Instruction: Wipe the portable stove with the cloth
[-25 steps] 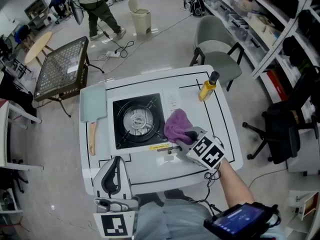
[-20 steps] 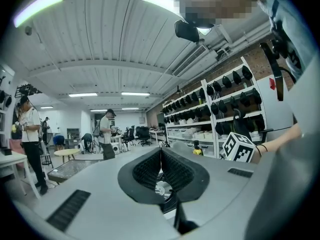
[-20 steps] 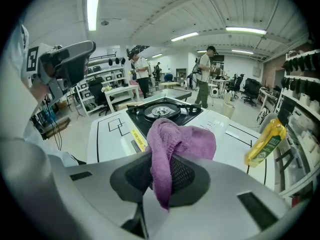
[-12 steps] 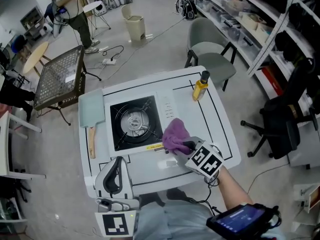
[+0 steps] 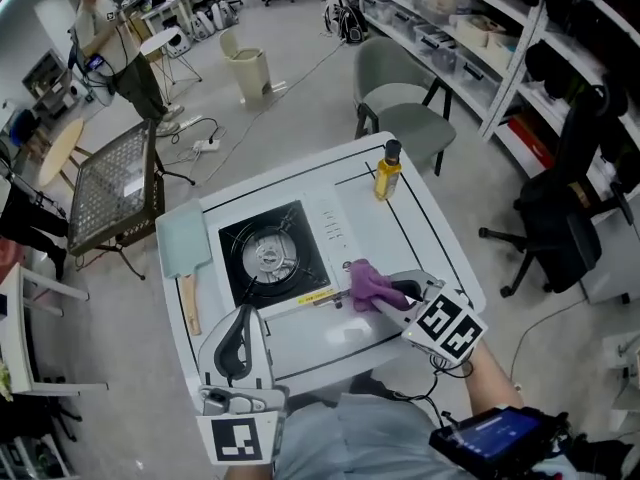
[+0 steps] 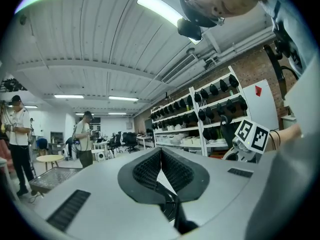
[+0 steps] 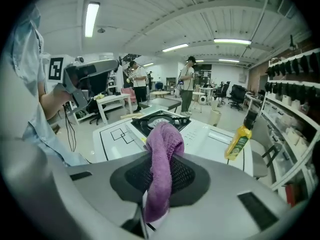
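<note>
The portable stove (image 5: 272, 256), black with a round silver burner, sits on the white table (image 5: 420, 223); it also shows ahead in the right gripper view (image 7: 161, 121). My right gripper (image 5: 388, 293) is shut on the purple cloth (image 5: 370, 284), held just right of the stove's near right corner and above the tabletop. In its own view the cloth (image 7: 165, 139) bulges out between the jaws of the right gripper (image 7: 161, 159) and hangs down. My left gripper (image 5: 240, 318) hovers at the table's near edge, shut with nothing between its pads (image 6: 172, 171).
A yellow bottle (image 5: 386, 176) stands at the table's far right. A pale green flat tool with a wooden handle (image 5: 184, 246) lies left of the stove. A grey chair (image 5: 400, 103) stands behind the table, a black chair (image 5: 560, 238) to the right, a mesh table (image 5: 112, 183) to the left.
The right gripper has drawn the cloth back from the stove's right edge toward the table's near side and raised it. The left gripper has risen slightly.
</note>
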Available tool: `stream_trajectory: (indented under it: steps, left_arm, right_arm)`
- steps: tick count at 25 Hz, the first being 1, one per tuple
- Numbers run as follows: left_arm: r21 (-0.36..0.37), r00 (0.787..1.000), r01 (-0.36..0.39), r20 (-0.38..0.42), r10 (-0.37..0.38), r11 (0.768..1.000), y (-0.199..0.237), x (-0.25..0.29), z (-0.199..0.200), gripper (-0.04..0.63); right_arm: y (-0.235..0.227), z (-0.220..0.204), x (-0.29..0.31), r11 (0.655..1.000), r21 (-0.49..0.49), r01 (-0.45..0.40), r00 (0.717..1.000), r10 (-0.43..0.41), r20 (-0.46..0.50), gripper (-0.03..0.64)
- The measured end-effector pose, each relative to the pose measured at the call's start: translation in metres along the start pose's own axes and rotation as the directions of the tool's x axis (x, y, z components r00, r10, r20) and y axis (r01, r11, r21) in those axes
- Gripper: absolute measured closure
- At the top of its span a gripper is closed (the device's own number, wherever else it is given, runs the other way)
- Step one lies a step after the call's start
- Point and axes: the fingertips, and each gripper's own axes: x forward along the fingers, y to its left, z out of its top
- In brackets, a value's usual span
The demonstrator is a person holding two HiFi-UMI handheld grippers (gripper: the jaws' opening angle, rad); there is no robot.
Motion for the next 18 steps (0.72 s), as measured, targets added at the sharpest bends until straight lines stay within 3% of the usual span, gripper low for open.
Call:
stream_trajectory:
  steps: [9, 18]
  left_arm:
    - [-0.044, 0.994, 0.093, -0.052, -0.096, 0.995, 0.053, -0.013, -0.033, 0.575]
    - [-0.114, 0.988, 0.08, -0.12, -0.093, 0.99, 0.13, -0.041, -0.088, 0.575]
  right_arm:
    - [-0.009, 0.006, 0.013, 0.977, 0.041, 0.21, 0.976, -0.207, -0.075, 0.531]
    - [0.015, 0.002, 0.084, 0.958, 0.063, 0.28, 0.948, -0.266, -0.176, 0.531]
